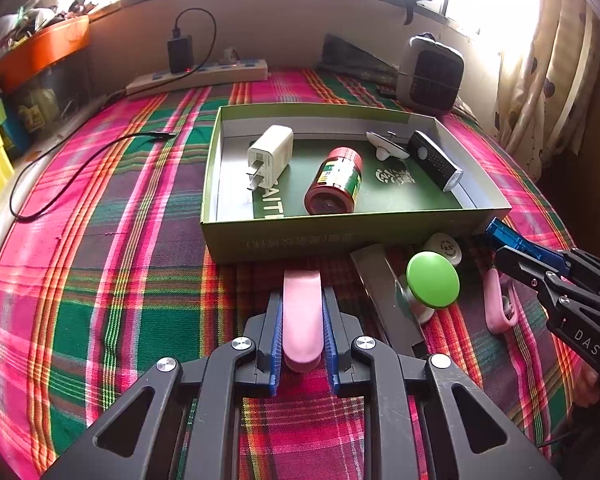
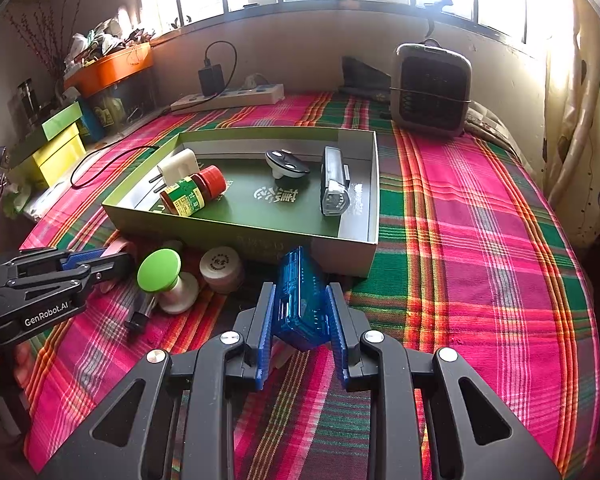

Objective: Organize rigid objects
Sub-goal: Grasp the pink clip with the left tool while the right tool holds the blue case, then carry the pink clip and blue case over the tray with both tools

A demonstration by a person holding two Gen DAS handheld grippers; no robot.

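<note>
Just in front of the green box, the left gripper is clamped on a pink clip, while the right gripper grips a translucent blue case near the box's front right corner. Inside the box lie a white charger, a red-capped bottle (on its side), a white suction hook and a black flashlight. A green-topped knob and a small white jar sit just before the box's front wall.
</note>
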